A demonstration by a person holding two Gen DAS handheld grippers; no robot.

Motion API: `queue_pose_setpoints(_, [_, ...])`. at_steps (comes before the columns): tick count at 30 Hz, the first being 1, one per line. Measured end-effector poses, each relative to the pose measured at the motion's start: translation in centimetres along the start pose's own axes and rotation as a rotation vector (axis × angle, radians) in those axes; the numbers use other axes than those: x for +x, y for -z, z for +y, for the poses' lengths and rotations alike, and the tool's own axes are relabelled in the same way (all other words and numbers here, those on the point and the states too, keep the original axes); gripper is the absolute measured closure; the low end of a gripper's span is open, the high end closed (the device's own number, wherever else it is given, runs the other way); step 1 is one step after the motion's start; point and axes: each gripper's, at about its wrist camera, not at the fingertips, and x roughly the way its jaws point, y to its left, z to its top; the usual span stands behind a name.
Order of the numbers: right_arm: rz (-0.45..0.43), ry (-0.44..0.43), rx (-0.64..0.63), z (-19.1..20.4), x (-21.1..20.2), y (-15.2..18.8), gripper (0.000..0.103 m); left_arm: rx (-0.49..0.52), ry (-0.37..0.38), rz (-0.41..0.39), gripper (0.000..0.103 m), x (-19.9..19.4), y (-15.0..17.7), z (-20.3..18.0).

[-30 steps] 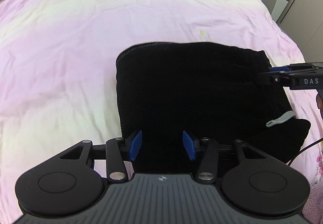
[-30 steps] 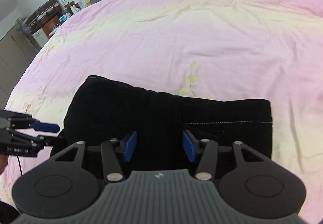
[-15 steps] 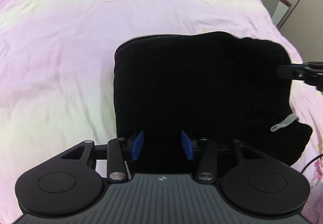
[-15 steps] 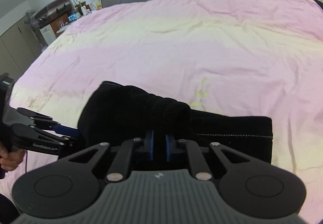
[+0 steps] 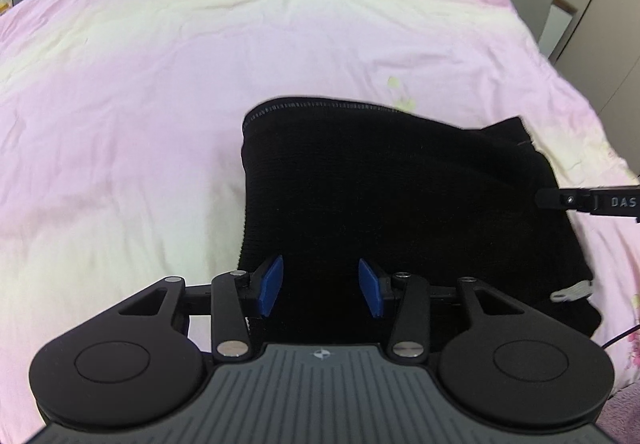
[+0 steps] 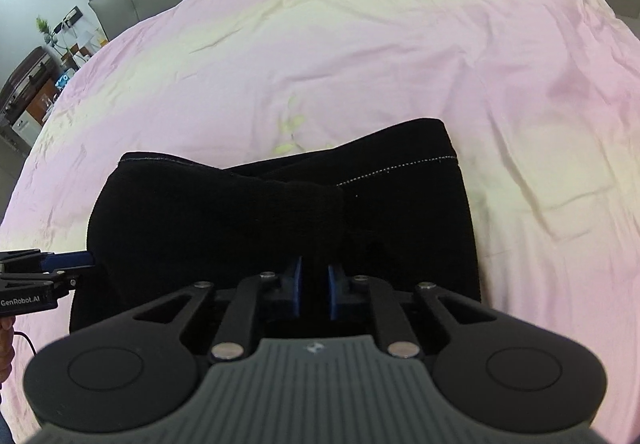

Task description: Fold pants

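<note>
Black knit pants [image 5: 400, 204], already folded into a thick bundle, lie on the pink and cream bedspread [image 5: 160, 84], long axis running across between my two hands. My right gripper [image 6: 314, 292] just closed; its blue pads pinch a raised fold at the bundle's near edge. My left gripper [image 5: 320, 288] hangs half open over the opposite end, pads astride cloth, not pressing. Right is the engaged hand; I judge the fold goes toward the left.

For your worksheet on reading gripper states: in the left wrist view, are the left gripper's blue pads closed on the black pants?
No: the left gripper has its blue pads standing apart above the pants.
</note>
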Motion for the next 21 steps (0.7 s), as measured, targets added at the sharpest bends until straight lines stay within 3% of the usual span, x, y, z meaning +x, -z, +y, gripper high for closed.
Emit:
queue_pose_setpoints(3, [0.004, -0.015, 0.001, 0.0, -0.3, -0.3, 0.088, -0.013, -0.015, 0.021, 0.055, 1.1, 0.1, -0.3])
queue_pose_setpoints(5, [0.019, -0.052, 0.025, -0.8, -1.2, -0.5, 0.071, -0.031, -0.008, 0.025, 0.056, 1.3, 0.2, -0.2])
queue_pose_setpoints(6, [0.027, -0.043, 0.039, -1.2, -1.5, -0.4, 0.051, -0.036, -0.006, 0.027, 0.057, 1.4, 0.5, -0.1])
queue_pose_setpoints(7, [0.033, -0.04, 0.041, -1.7, -1.9, -0.1, 0.042, -0.04, -0.002, 0.027, 0.057, 1.3, 0.7, 0.1])
queue_pose_setpoints(10, [0.075, -0.087, 0.088, -3.5, -1.5, 1.0, 0.039, -0.042, -0.001, 0.025, 0.057, 1.4, 0.9, 0.0])
queue_pose_setpoints(13, [0.109, -0.149, 0.226, -5.8, -0.2, 2.0, 0.033, -0.033, -0.004, 0.028, 0.058, 1.6, 0.8, -0.2])
queue_pose_setpoints(16, [0.116, -0.192, 0.292, -7.0, 0.8, 2.4, 0.033, -0.035, -0.002, 0.032, 0.058, 1.6, 0.6, -0.1])
queue_pose_setpoints(17, [0.115, -0.203, 0.299, -7.0, 0.9, 2.5, 0.036, -0.037, -0.002, 0.032, 0.058, 1.6, 0.5, -0.1])
queue_pose_setpoints(18, [0.113, -0.224, 0.303, -7.0, 0.9, 2.6, 0.048, -0.04, -0.004, 0.033, 0.058, 1.7, 0.6, -0.1])
queue_pose_setpoints(21, [0.113, -0.257, 0.327, -6.7, 0.5, 2.8, 0.064, -0.049, -0.009, 0.034, 0.058, 1.7, 0.6, -0.2])
